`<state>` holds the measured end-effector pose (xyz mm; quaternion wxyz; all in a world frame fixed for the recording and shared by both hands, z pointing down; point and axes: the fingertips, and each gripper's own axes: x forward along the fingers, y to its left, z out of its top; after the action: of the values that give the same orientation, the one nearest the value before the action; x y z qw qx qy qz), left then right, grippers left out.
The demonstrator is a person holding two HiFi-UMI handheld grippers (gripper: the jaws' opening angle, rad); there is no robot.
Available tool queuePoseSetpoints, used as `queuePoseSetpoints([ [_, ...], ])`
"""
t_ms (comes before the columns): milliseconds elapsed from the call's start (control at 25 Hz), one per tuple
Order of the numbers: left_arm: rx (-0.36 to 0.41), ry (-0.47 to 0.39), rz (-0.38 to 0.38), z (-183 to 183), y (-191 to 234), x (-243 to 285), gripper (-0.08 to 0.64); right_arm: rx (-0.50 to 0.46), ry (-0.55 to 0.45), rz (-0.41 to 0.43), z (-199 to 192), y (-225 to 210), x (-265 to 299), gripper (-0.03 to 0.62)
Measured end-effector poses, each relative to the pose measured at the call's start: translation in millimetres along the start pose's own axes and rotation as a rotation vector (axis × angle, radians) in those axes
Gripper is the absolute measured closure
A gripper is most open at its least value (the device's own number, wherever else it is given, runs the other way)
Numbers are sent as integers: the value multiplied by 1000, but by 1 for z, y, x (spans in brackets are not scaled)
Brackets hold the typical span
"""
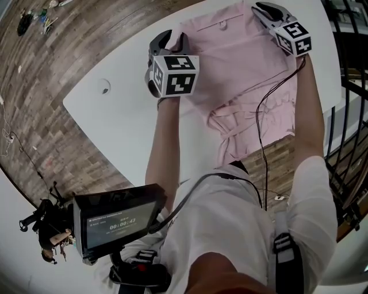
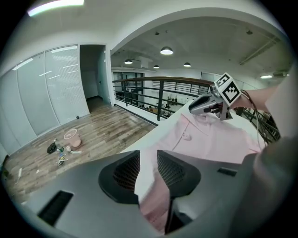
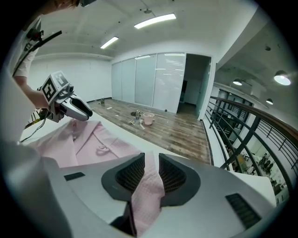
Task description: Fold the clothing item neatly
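Left gripper and right gripper hover with jaws part-open, cloth slack between. The pale pink waffle-cloth garment lies on the white surface, its hem hanging off. Folding looks barely begun.

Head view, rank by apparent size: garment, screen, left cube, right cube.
1. garment
2. screen, though it is near the camera
3. left cube
4. right cube, which looks smaller than the left but sits farther from the camera, so their true sizes may match
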<state>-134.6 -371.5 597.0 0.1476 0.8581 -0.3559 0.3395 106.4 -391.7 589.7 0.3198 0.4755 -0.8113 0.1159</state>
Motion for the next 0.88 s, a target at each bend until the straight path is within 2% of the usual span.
queuePoseSetpoints([
  [120,-11,5,-23,0,-2,7,462,19,25,36,-7,-5,11,496],
  [360,5,40,-43,-2,-11,19,462,27,53,113,-7,5,27,495],
  [640,-14,80,-47,-12,-6,34,462,13,96,122,-17,4,40,514],
  [720,-5,70,-44,-10,-7,34,496,-7,80,113,-12,5,38,560],
  [880,17,24,-23,5,-7,21,523,-33,29,91,4,6,24,571],
])
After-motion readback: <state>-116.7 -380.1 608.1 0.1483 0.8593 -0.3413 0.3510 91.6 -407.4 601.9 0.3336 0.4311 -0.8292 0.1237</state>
